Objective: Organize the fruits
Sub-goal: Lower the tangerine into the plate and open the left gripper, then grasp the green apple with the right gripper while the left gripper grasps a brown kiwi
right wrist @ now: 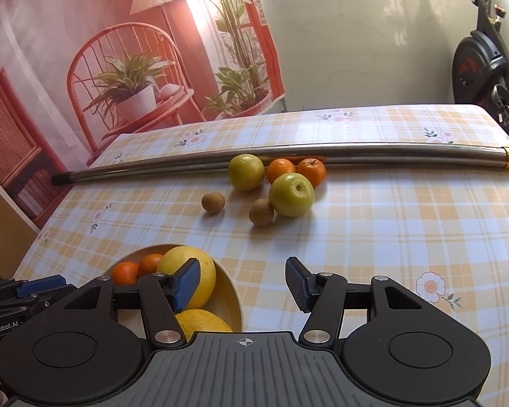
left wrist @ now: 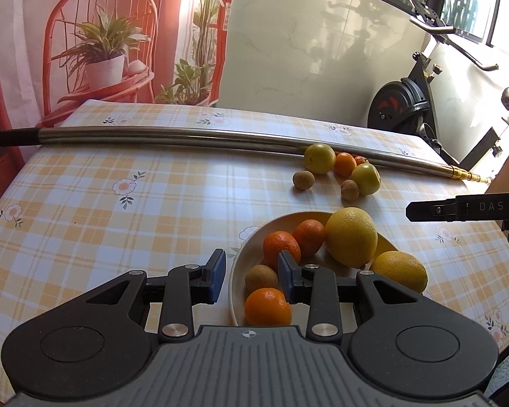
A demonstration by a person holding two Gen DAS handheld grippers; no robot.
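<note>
Six fruits lie loose on the bench (right wrist: 373, 237) against the metal pole (right wrist: 356, 151): two green apples (right wrist: 291, 194), two mandarins (right wrist: 310, 170), two brown ones, perhaps longans (right wrist: 213, 202). The bowl (left wrist: 236, 271) holds the rest. Your left tool (left wrist: 251, 276) hangs over the bowl's rim, fingers apart, empty. Your right tool (right wrist: 242, 285) is parted too, gripping nothing.

Empty left tongs (left wrist: 251, 276) hover over the fruit-filled bowl (left wrist: 236, 273).
</note>
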